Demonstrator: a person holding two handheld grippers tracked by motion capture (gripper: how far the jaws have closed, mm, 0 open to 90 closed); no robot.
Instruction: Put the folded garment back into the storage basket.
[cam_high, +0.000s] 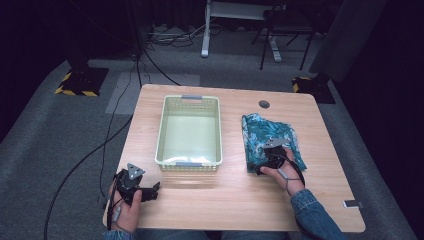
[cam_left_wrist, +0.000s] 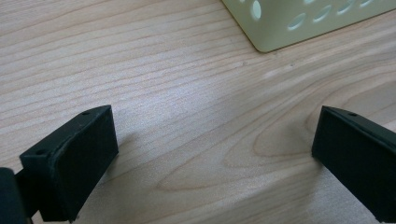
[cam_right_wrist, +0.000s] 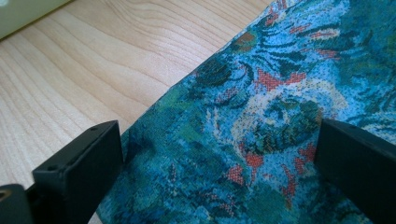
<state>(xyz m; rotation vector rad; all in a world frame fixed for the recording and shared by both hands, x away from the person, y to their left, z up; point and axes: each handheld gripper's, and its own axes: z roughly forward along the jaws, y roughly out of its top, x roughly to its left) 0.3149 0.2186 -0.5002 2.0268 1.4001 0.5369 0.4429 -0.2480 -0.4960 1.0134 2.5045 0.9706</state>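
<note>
A folded teal cloth (cam_high: 270, 135) with a red and blue leafy print lies right of centre on the wooden table (cam_high: 235, 200). My right gripper (cam_high: 265, 162) rests on the cloth's near edge, jaws wide open over the fabric (cam_right_wrist: 261, 140), one jaw near the cloth's left edge. A pale green plastic basket (cam_high: 190, 131) stands empty in the middle of the table. My left gripper (cam_high: 152, 191) lies low on the table near the front left, open, with bare wood between its jaws (cam_left_wrist: 215, 149). The basket's corner (cam_left_wrist: 280, 32) shows just ahead of it.
A round cable hole (cam_high: 264, 104) sits near the table's far edge. A small white object (cam_high: 352, 203) lies at the front right corner. Cables run over the grey floor to the left (cam_high: 105, 140); chair and desk legs stand beyond (cam_high: 270, 45).
</note>
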